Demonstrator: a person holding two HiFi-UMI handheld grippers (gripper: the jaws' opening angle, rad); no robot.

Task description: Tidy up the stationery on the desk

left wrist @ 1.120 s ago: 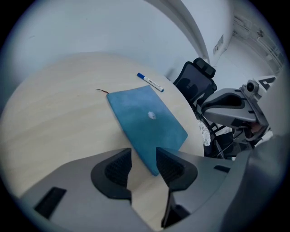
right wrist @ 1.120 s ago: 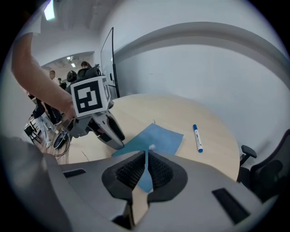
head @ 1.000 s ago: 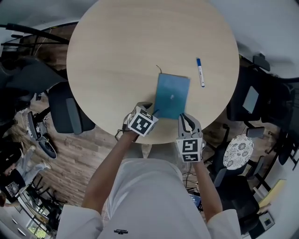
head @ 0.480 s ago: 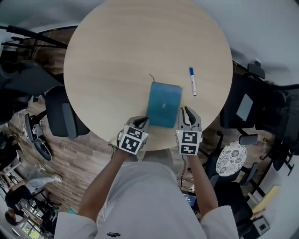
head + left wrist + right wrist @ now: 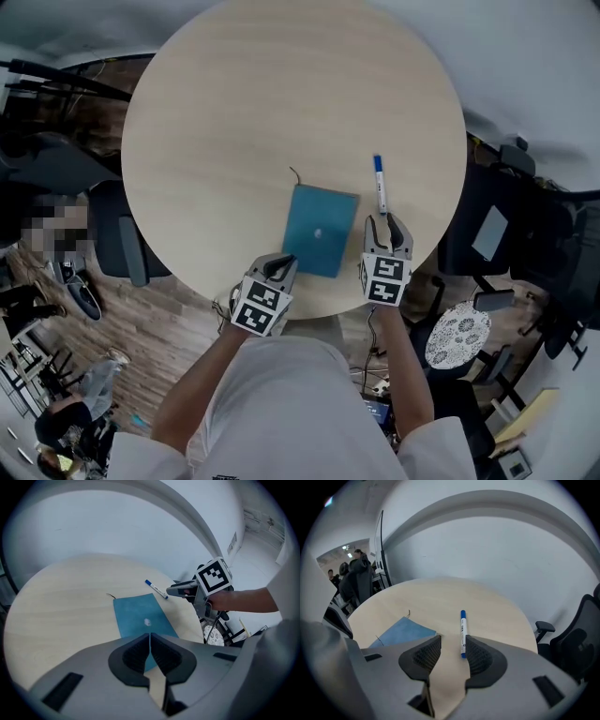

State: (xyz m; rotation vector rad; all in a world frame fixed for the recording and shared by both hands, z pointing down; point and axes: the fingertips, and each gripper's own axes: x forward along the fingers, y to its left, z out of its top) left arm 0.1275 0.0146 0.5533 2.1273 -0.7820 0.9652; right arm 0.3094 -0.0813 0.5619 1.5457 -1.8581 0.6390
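Pale wood, round table (image 5: 234, 122), almost bare. Two items of stationery on it, both toward the person's side.

- Teal notebook (image 5: 321, 243): flat, closed, near the table's near edge, slightly askew. A thin dark bookmark thread (image 5: 293, 174) trails off its far corner.
- Pen (image 5: 380, 185): white barrel, blue cap at the far end. It lies just right of the notebook and apart from it, running roughly away from the person.

Left tool (image 5: 284, 262): jaws fully together, nothing between the pads. The tip sits at the notebook's near left corner. Contact cannot be confirmed from any view, and the notebook looks flat and undisturbed.

Right tool (image 5: 386, 220): jaws have just been opening and now stand wide. The right gripper view looks straight down the pen's length. The pen's near end lies at the mouth, close along the right-hand jaw, with neither pad pressing on it. Nothing is gripped.

Step in hand, as I judge it: the approach to the pen. The notebook looks dealt with or parked, and the right tool is lined up for a pick.

Next move calls for:
- A little more forward and down, so the barrel sits properly between the pads rather than at their tips.
- A slight shift right to centre the pen, which now favours one jaw.
- Closing across the barrel, low to the table. It is thin and round, so a skewed pinch would likely roll it away.

No holder or tray is in view, so the likely home for the pen is on or beside the notebook.
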